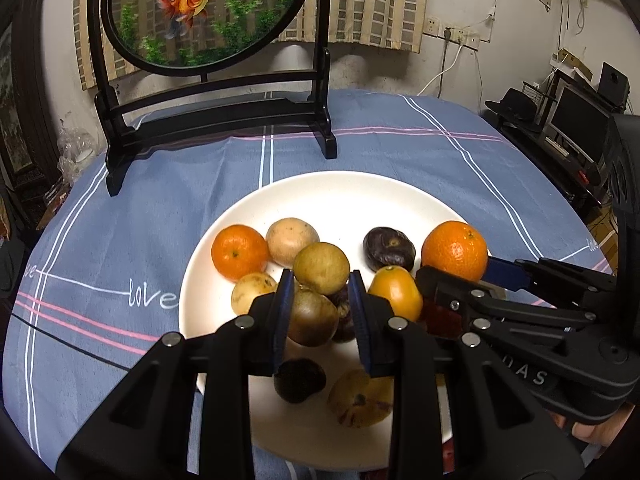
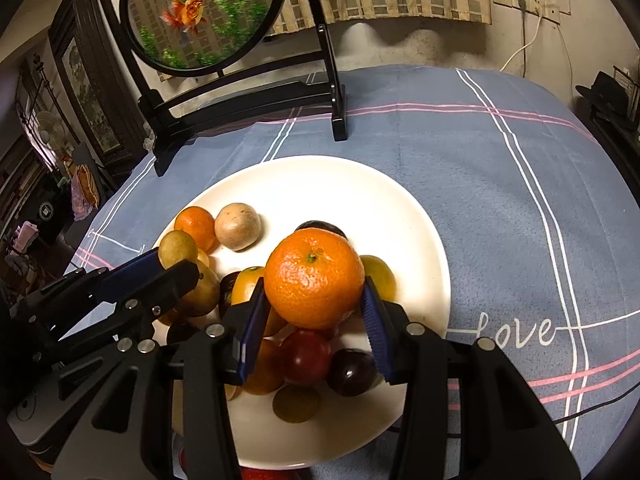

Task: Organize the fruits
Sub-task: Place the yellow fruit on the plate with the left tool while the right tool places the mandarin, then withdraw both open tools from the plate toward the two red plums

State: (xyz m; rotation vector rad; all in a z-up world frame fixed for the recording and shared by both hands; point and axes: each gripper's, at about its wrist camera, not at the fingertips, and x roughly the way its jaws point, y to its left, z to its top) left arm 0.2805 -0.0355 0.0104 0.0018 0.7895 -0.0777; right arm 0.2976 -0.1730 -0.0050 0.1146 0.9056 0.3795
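I am holding my left tool (image 1: 320,280) clamped on a yellow-brown fruit (image 1: 321,267) above the white plate (image 1: 344,192). My right tool (image 2: 314,300) is gripping a large orange (image 2: 314,278) over the fruit pile on that plate, which is resting on the blue-clothed bench (image 2: 520,200).

Your left wrist camera looks steeply down along its fingers, close over the white plate (image 1: 224,216). Your right wrist camera does likewise from the plate's other side. Both share the plate, the blue tablecloth (image 2: 500,184) and the goldfish screen (image 1: 208,12).
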